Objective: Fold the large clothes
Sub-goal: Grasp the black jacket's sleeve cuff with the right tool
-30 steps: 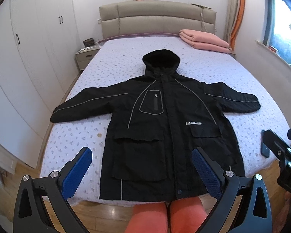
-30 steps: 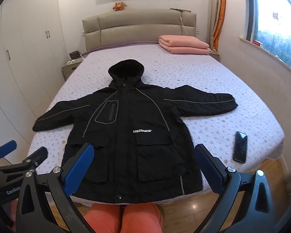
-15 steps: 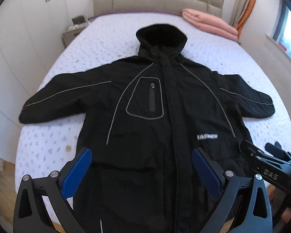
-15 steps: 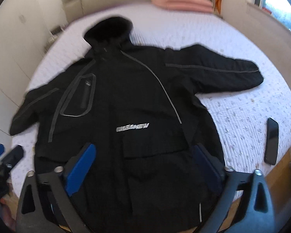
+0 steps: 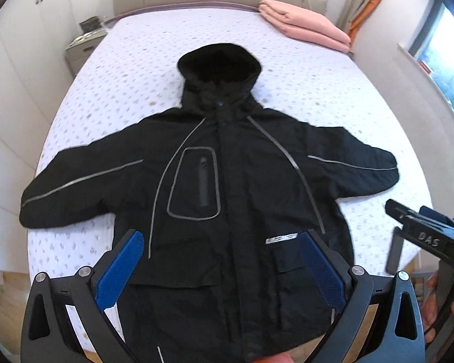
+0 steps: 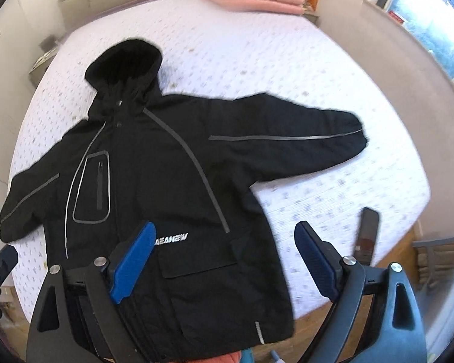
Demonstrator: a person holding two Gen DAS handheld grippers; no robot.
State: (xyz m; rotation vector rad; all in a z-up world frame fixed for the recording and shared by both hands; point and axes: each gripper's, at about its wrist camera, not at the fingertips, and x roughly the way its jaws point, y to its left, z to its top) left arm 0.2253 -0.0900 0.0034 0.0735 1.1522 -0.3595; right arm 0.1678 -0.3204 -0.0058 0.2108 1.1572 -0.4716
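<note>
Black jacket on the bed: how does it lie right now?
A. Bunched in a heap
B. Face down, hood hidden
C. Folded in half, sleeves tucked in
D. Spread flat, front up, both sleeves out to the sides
D: the black jacket lies flat on the bed, chest pocket and logo facing up, hood at the top, one sleeve out to each side.

White lettering reading "AEANEW" stands on the chest of the black hooded jacket (image 6: pixel 172 187), lower centre of the right wrist view. At the right edge of the left wrist view, "DAS" is marked on the black hand-held gripper (image 5: pixel 414 214).
</note>
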